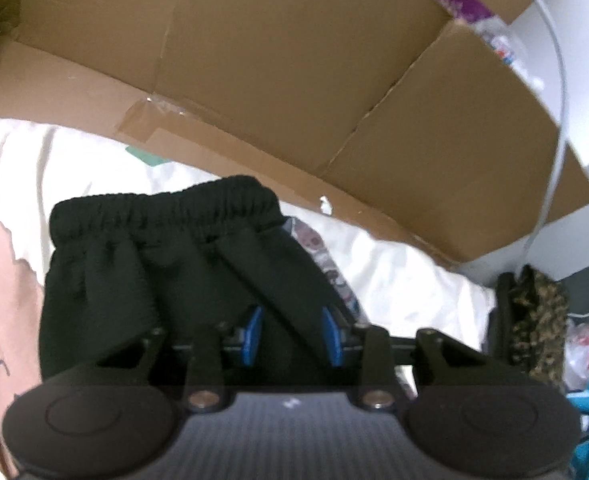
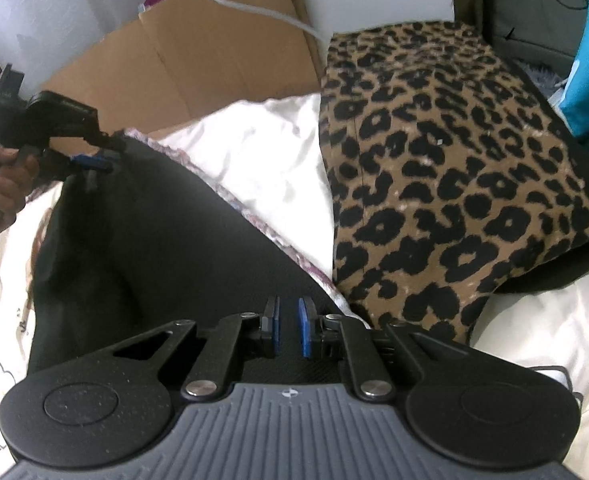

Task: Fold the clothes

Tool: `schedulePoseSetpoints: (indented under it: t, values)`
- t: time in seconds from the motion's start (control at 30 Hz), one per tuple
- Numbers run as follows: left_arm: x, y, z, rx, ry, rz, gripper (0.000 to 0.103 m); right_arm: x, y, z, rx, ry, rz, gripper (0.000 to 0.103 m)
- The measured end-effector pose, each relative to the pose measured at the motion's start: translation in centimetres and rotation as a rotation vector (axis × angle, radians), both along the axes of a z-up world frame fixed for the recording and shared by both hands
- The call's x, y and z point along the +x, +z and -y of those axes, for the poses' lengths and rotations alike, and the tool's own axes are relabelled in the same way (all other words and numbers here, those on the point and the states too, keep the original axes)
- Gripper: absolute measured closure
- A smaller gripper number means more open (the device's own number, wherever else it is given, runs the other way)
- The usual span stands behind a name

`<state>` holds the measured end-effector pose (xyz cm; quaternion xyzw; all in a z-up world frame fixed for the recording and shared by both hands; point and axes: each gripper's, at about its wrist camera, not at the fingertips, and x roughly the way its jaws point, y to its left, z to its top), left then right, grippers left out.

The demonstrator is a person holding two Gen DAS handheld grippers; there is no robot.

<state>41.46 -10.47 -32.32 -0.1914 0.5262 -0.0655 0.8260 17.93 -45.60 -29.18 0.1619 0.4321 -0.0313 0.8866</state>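
Note:
A black garment (image 1: 142, 280) with a gathered elastic waistband lies on the white bedding (image 1: 406, 280). My left gripper (image 1: 293, 336) hangs over its near part. Its blue pads (image 1: 254, 334) stand apart, with a diagonal fold of the black cloth between them and not pinched. From the right wrist view, the left gripper (image 2: 94, 162) is at the garment's far corner, held by a hand (image 2: 2, 184). My right gripper (image 2: 289, 328) sits at the near edge of the black garment (image 2: 154, 248), with its pads (image 2: 305, 330) closed to a narrow gap on the cloth.
A flattened cardboard box (image 1: 274, 72) stands behind the bed. A leopard-print cloth (image 2: 454, 168) lies to the right of the black garment, and a floral-edged cloth (image 2: 254, 216) peeks out under it. Pink fabric (image 1: 2, 300) is on the left. A white cable (image 1: 558, 92) hangs on the right.

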Motion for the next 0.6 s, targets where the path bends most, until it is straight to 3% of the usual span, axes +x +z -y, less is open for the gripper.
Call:
schedulePoseSetpoints:
  t: [0.2, 0.4, 0.6]
  values:
    - [1.3, -2.7, 1.4, 0.037, 0.015, -0.048, 0.066, -0.4, -2.1, 1.8, 0.030, -0.045, -0.052, 0.094]
    - [1.1, -3.0, 3.3, 0.105, -0.033, -0.020, 0.048, -1.3, -2.8, 2.1, 0.029, -0.027, -0.060, 0.095]
    - [0.5, -2.3, 2.5, 0.076, -0.036, -0.028, 0.056, -2.7, -3.0, 2.4, 0.031, -0.031, -0.075, 0.095]
